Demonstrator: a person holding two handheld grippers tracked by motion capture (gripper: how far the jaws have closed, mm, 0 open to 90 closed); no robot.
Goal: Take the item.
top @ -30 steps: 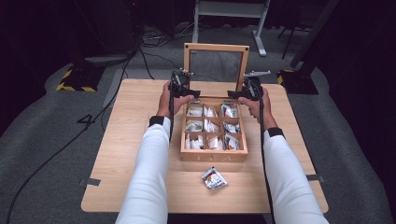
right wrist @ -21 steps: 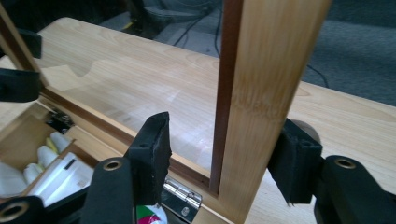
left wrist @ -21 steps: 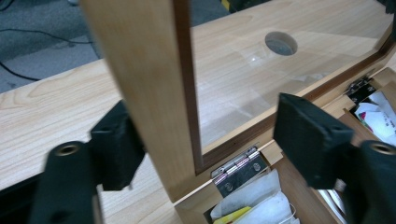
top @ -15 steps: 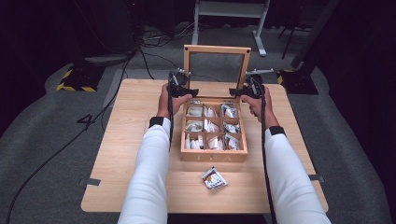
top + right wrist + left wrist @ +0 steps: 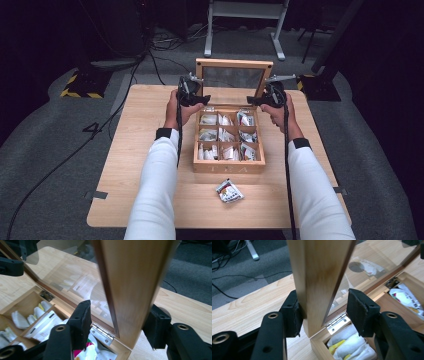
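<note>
Risk centres on the lid (image 5: 233, 63) of the wooden box (image 5: 227, 167), which stands upright at the far middle of the bench (image 5: 140, 130). Left tongs (image 5: 323, 312) straddle its left rail and have just been closing; one pad touches the wood, the other stands off, so nothing is clamped yet. Right tongs (image 5: 117, 325) sit likewise astride the right rail, also recently narrowed, inner pad clear of it. Uneven pull from the two sides could rack the small brass hinge (image 5: 336, 323); a slip off smooth varnished wood could let the lid slam. Lid is a pale timber frame around a clear, reflective pane. Nine square compartments hold soft paper sachets (image 5: 223, 135); one crinkled packet (image 5: 229, 191) lies before the box.
</note>
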